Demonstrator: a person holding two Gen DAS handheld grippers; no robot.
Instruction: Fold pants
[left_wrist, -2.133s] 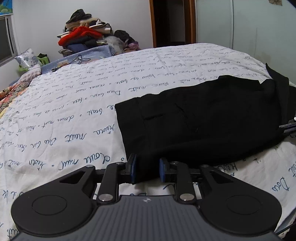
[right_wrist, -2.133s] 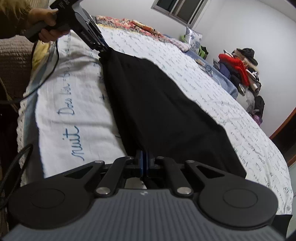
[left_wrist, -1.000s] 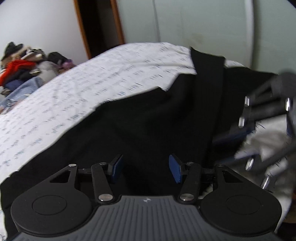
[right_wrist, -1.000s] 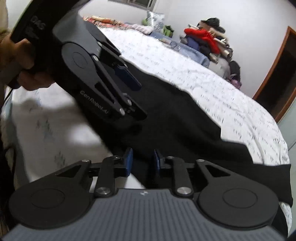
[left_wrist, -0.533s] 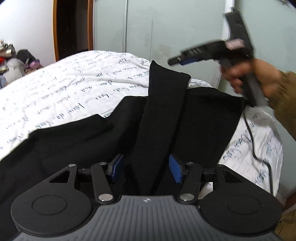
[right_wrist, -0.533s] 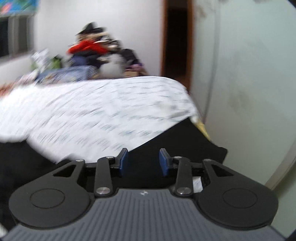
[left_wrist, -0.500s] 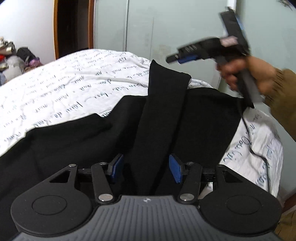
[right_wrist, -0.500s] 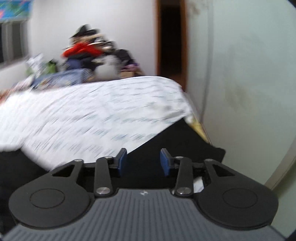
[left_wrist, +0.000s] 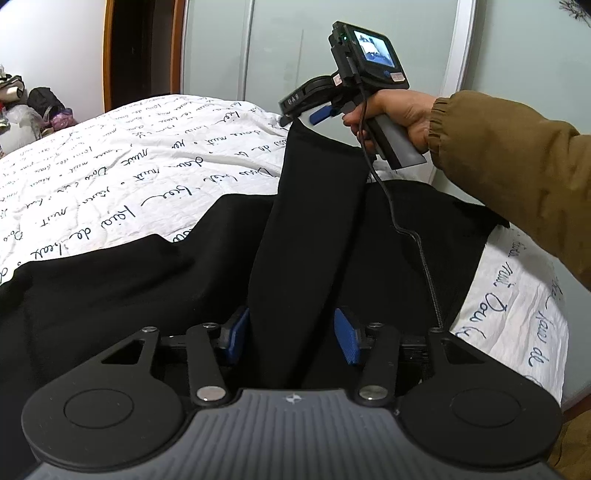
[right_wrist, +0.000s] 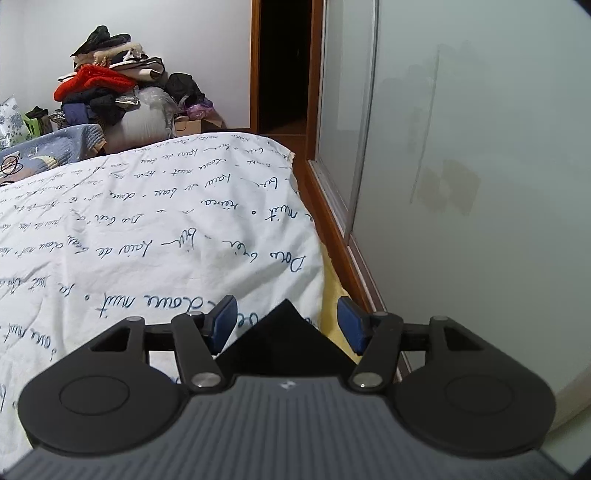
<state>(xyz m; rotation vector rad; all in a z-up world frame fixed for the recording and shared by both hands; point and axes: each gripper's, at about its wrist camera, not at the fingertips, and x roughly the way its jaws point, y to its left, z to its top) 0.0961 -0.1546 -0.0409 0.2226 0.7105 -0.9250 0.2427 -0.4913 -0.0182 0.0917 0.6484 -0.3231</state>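
Observation:
Black pants (left_wrist: 147, 280) lie on a bed with a white sheet printed with blue script (left_wrist: 110, 177). One black strip of the pants (left_wrist: 314, 221) runs straight ahead from between my left gripper's pads. My left gripper (left_wrist: 291, 334) is open, its blue pads either side of that strip. My right gripper (left_wrist: 314, 114), held by a hand in a brown sleeve, hovers at the strip's far end. In the right wrist view my right gripper (right_wrist: 286, 325) is open above a pointed corner of the pants (right_wrist: 284, 332) at the bed's edge.
A glass sliding wardrobe door (right_wrist: 461, 147) with a wooden floor rail (right_wrist: 340, 236) runs close along the bed's right side. A dark doorway (right_wrist: 282, 66) is behind it. A pile of clothes (right_wrist: 110, 92) sits beyond the bed's far corner.
Both grippers let go of the pants and opened. My left gripper swung toward the leg end; my right gripper moved to the far tip of the strip and opened wider.

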